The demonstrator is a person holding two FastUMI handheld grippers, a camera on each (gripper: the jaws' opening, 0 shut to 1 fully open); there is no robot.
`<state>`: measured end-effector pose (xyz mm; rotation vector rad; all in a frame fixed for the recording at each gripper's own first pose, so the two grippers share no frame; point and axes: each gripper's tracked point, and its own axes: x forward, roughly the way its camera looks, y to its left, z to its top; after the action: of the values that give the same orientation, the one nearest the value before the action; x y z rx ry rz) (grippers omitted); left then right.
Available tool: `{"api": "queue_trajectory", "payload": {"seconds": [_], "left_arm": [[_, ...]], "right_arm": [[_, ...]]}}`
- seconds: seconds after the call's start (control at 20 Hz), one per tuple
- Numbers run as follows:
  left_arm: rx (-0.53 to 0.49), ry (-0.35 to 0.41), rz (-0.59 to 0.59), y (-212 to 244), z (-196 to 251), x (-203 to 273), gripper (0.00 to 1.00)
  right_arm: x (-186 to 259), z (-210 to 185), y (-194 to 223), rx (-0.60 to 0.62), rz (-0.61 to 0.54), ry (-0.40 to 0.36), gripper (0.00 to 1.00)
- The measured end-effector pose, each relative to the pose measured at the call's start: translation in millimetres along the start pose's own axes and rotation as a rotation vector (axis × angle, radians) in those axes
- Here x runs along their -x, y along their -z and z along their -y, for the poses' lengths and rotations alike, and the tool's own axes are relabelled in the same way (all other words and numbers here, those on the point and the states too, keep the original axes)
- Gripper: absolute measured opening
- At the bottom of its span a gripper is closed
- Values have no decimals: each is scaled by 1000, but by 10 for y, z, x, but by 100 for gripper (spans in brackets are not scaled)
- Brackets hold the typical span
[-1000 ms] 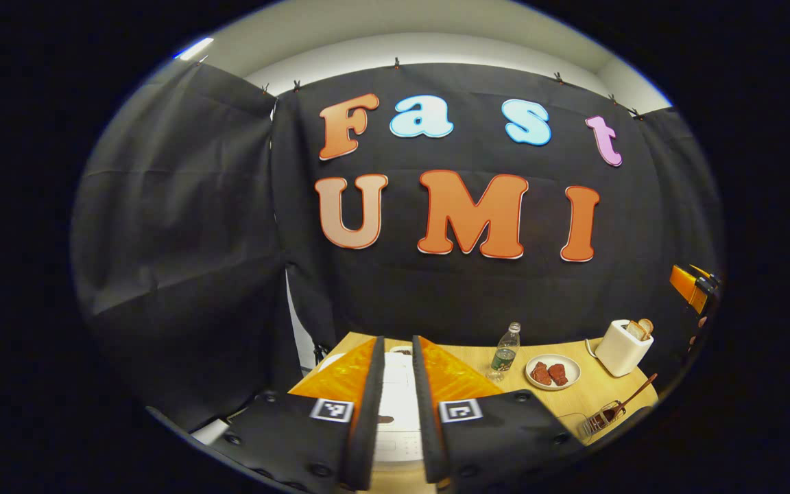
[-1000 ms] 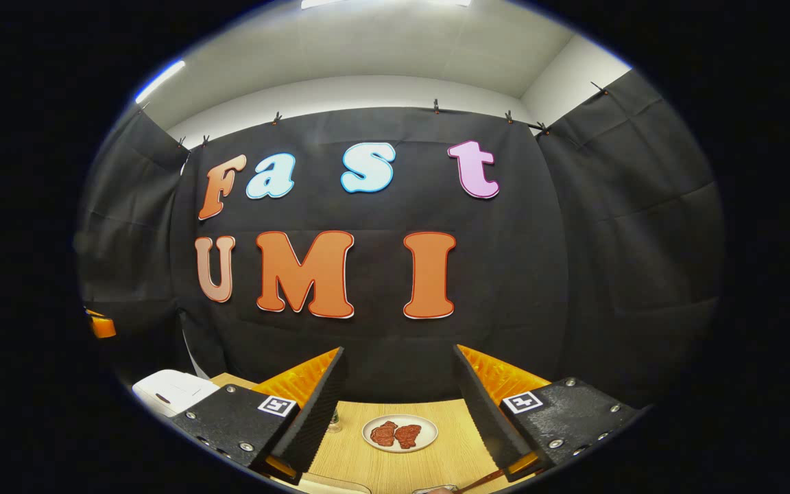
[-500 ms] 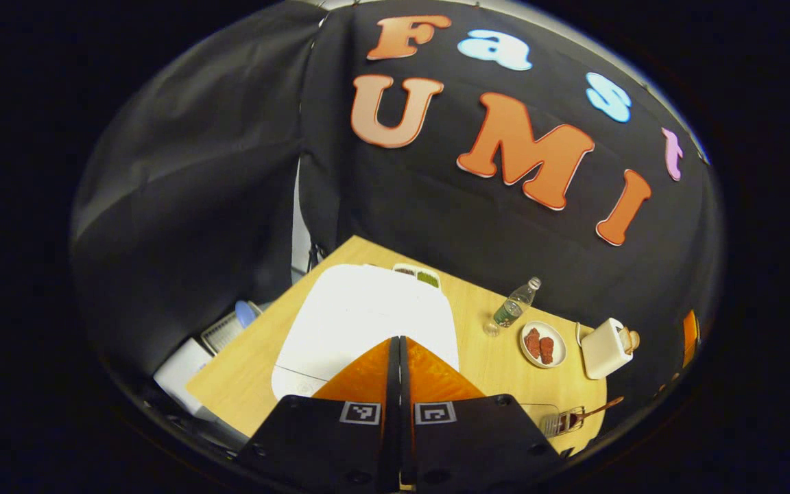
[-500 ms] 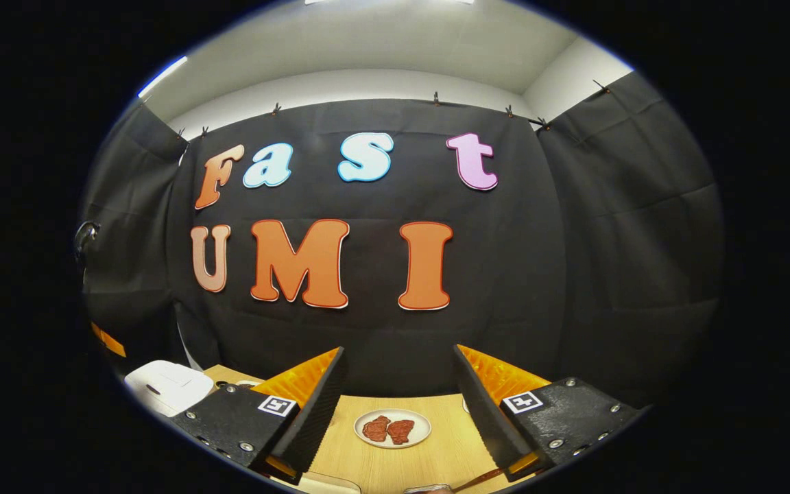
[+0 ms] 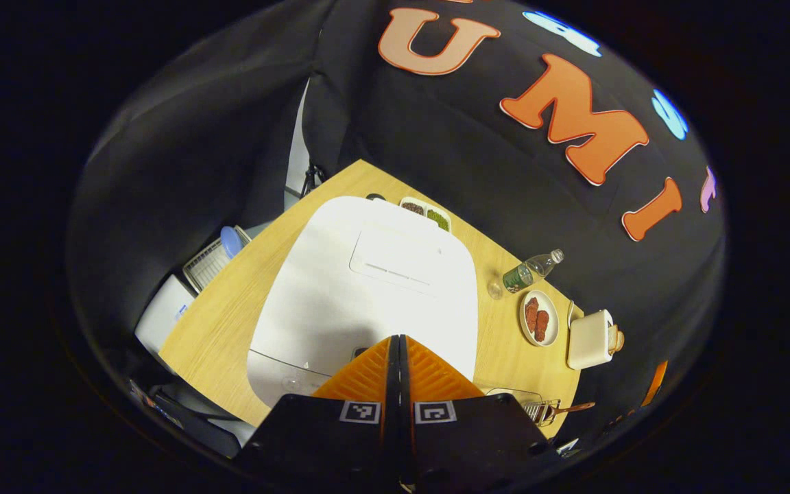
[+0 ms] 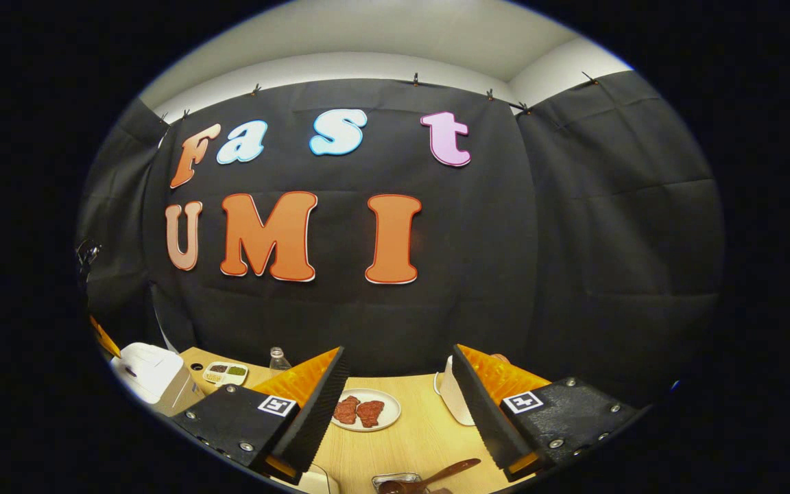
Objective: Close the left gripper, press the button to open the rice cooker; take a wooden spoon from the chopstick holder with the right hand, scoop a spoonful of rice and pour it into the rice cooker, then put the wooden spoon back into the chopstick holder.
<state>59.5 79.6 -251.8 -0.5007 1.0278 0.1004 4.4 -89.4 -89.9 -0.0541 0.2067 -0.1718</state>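
The white rice cooker (image 5: 367, 288) stands with its lid down on the wooden table (image 5: 230, 329). My left gripper (image 5: 398, 341) is shut with nothing in it, and its tips hover over the cooker's front edge, close to a small dark button (image 5: 359, 351). The wooden spoon (image 5: 571, 407) sticks out of the wire chopstick holder (image 5: 539, 410) at the table's near right. My right gripper (image 6: 398, 357) is open and empty, held above the table. The spoon (image 6: 439, 473) and the holder (image 6: 395, 480) lie just below it, and the cooker (image 6: 145, 370) is far to its left.
A plate of red meat (image 5: 540, 319), a white toaster (image 5: 590, 339) and a plastic bottle (image 5: 529, 271) stand right of the cooker. A small tray of grains (image 5: 426, 213) sits behind it. Beyond the table's left edge, white boxes and a basket (image 5: 213, 257) sit low.
My left gripper went from slightly open to shut, tilted down and came in over the rice cooker's front. My right gripper tipped down a little, so more of the table shows.
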Motion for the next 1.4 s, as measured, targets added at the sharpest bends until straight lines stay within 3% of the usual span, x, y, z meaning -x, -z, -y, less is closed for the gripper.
{"api": "queue_trajectory", "payload": {"seconds": [0.3, 0.65, 0.7, 0.8, 1.1, 1.3, 1.4], "left_arm": [[68, -9, -105, 193, -111, -275, 5], [21, -42, -73, 305, -122, -272, 5], [15, -41, -65, 302, -117, -285, 2], [6, -41, -41, 301, -100, -274, 5], [-199, -85, 267, 19, 77, -13, 5], [-319, -120, 586, -580, 382, 561, 5], [-339, -128, 678, -699, 513, 811, 5]], "right_arm": [[6, 103, 99, 18, -19, 25, 94], [-6, 53, 248, 16, -58, 9, 94], [-8, 62, 249, 8, -59, 7, 99], [-31, 52, 255, -4, -58, 3, 94], [-40, 98, 360, 12, -93, -5, 94], [15, 83, 438, 10, -115, -15, 94], [54, 105, 508, 10, -131, -20, 94]]}}
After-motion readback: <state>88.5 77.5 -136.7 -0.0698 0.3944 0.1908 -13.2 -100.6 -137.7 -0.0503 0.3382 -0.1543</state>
